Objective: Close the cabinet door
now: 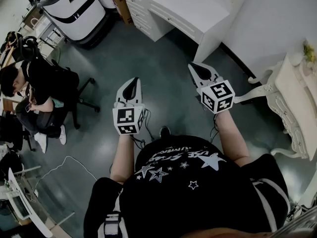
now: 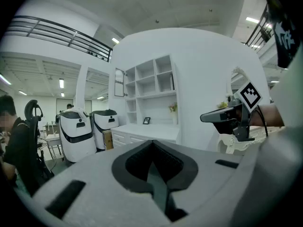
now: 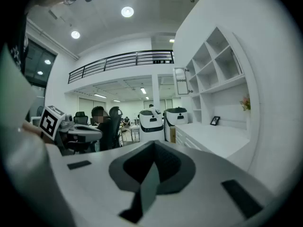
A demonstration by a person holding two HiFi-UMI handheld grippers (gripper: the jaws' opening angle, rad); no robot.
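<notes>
White shelving is seen across the office, its cabinet door swung open at the upper left, well apart from the left gripper and right gripper, both with jaws closed on nothing. The door is judged light, stiff and hinged; its free edge is best pushed.

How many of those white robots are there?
2. One robot stands beside the second robot, which is nearer the desk. Others may be hidden.
</notes>
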